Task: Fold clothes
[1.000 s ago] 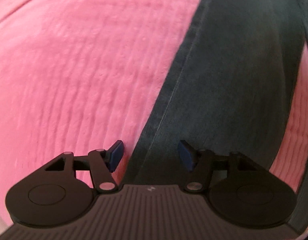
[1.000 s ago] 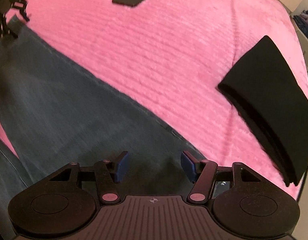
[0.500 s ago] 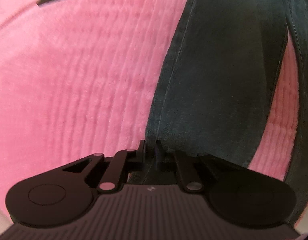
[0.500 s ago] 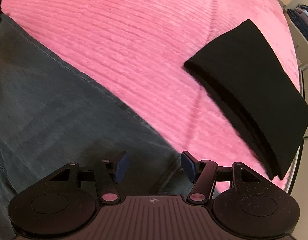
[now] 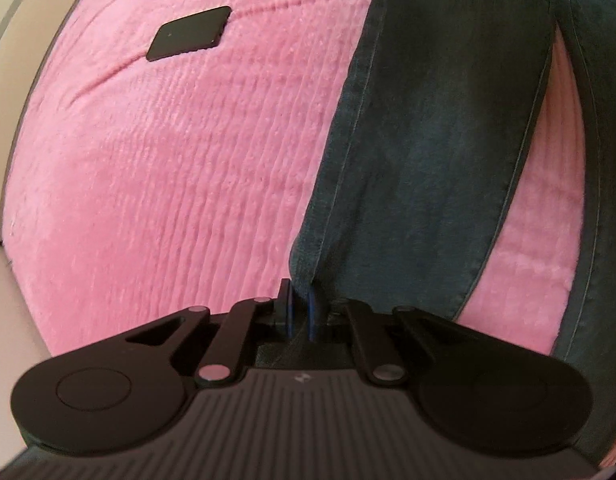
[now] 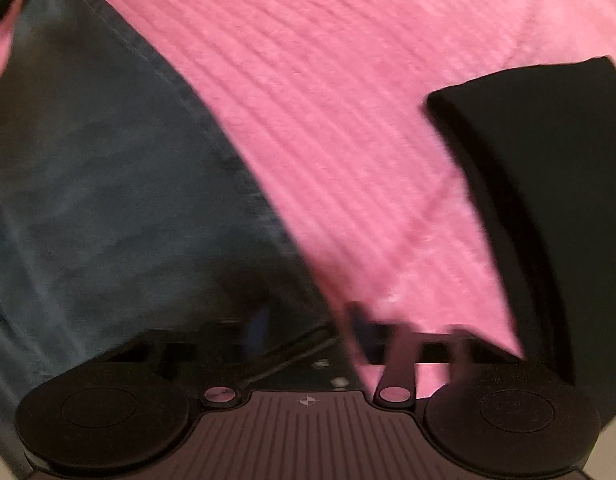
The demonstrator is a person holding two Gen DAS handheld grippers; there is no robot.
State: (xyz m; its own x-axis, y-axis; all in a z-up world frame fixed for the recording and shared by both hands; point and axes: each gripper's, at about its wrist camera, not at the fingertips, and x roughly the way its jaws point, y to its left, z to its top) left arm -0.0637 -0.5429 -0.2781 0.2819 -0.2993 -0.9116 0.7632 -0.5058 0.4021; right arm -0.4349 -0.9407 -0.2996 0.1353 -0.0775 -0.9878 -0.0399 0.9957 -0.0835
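Pinching the jeans (image 5: 447,128) hem, my left gripper (image 5: 300,314) is clamped nearly closed on it. Trouser leg runs straight ahead across the pink blanket (image 5: 180,160). Right gripper (image 6: 308,332) blurred over denim; spread unreadable.

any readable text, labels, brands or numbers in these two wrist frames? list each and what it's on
No readable words or numbers in either view.
Left gripper body: one small pale mark, too small to read.
Right gripper body: a small crosshair-like symbol, no letters.
Jeans, folded black garment, flat black object, pink blanket: nothing printed.
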